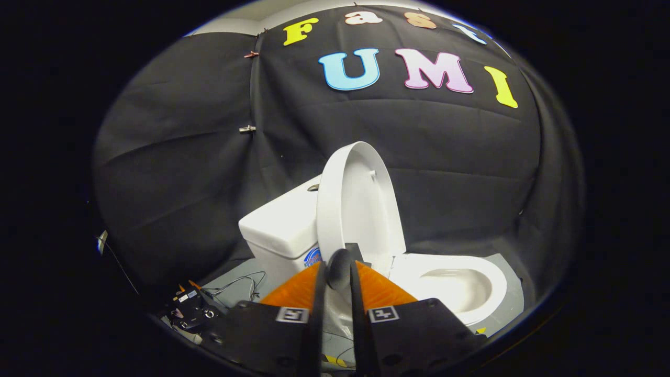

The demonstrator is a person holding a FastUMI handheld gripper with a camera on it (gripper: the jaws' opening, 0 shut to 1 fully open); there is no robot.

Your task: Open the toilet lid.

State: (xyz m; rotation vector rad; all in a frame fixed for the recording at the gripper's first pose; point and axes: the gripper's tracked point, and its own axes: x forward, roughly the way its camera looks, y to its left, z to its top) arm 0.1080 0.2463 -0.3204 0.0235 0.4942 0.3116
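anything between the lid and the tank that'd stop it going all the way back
Nothing visible does. The toilet lid already stands raised, close in front of the tank, with no object showing between them. The gripper sits just below the lid's lower edge, its fingers nearly closed around a small dark knob; whether they press it is unclear.

I see the white toilet lid (356, 204) raised, standing nearly upright (its hollow underside faces me) against the tank (280, 228). Beside it the white bowl (450, 285) lies open on the floor.

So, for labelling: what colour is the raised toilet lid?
White, plain; the toilet lid shows best in the gripper view, standing upright beyond the gripper.
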